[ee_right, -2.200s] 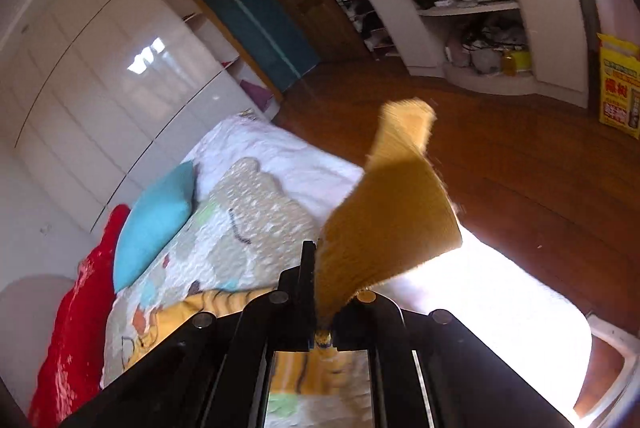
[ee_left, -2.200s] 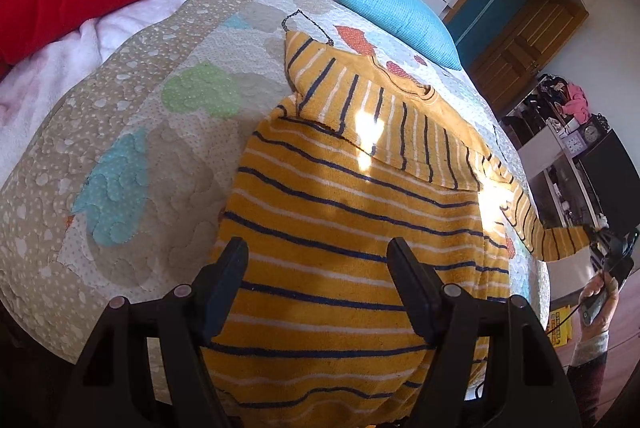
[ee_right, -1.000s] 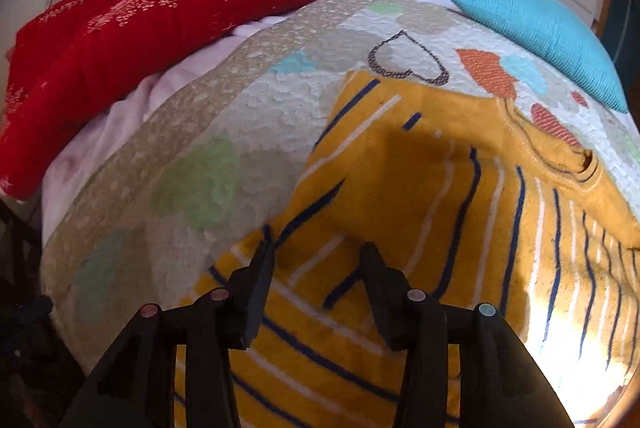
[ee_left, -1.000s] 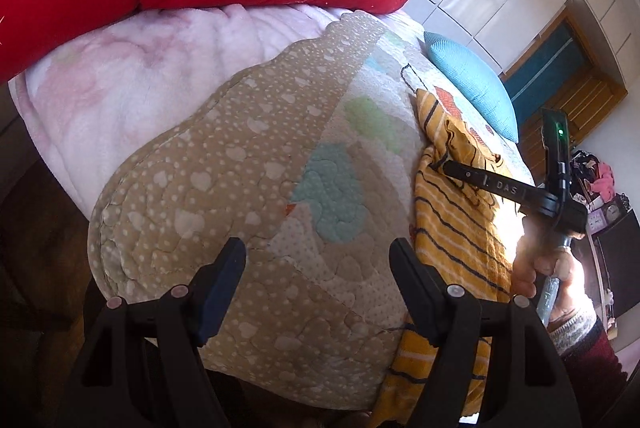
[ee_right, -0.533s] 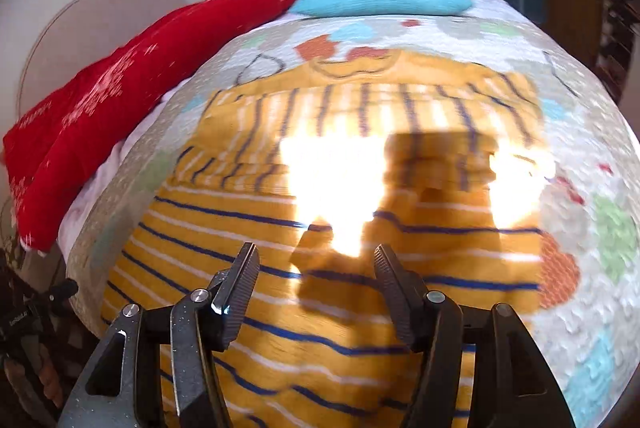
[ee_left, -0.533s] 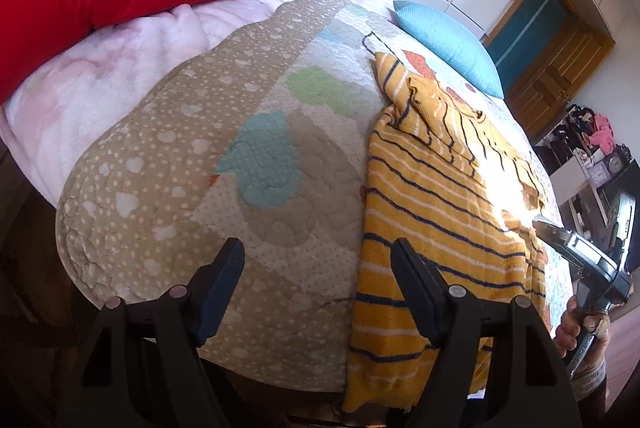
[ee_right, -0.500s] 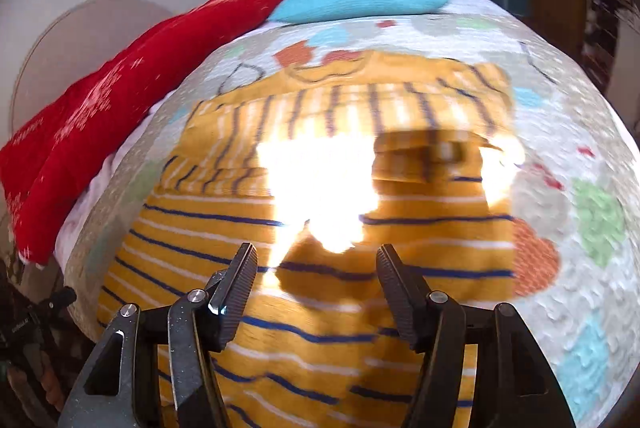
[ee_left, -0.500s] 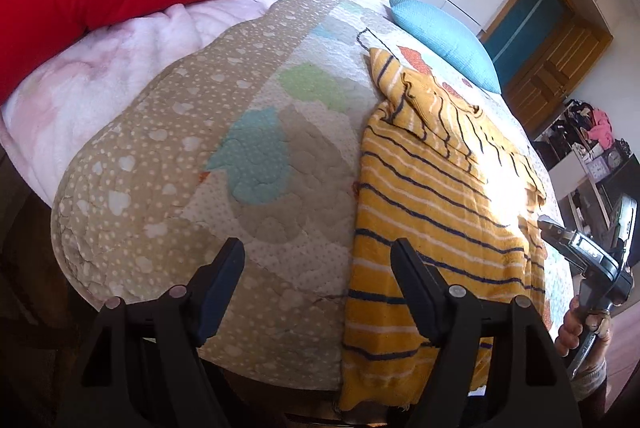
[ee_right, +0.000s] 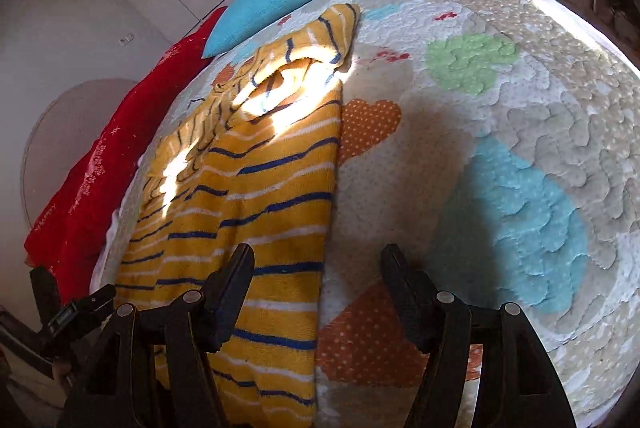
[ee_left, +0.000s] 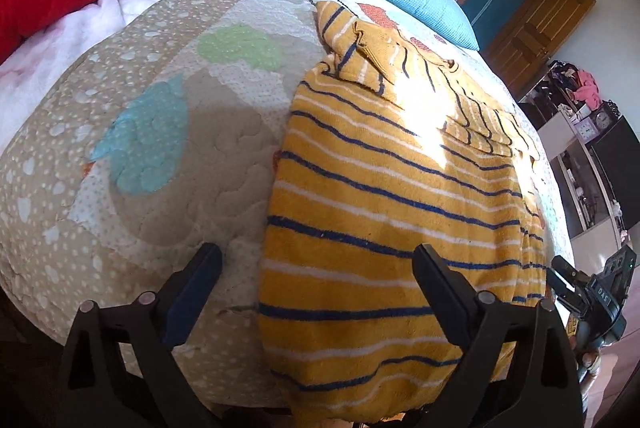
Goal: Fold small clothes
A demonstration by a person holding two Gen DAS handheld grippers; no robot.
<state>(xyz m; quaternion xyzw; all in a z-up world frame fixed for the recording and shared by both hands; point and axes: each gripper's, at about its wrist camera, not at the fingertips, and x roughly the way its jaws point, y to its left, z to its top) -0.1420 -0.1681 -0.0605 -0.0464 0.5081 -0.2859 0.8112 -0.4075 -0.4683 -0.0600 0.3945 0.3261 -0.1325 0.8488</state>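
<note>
The yellow striped sweater is spread on the quilt at the near edge of the bed, both sleeves folded in over the chest, the hem hanging over the edge. The left gripper is held wide open over the hem's left corner; its jaws have just been opening, with nothing gripped. The right gripper is part open, its jaws also just opened, straddling the sweater's right edge and empty. If only one layer is pinched, the folded sleeves may slide loose. Uneven lifting would skew the fold. Whether the hem lies doubled cannot be told.
</note>
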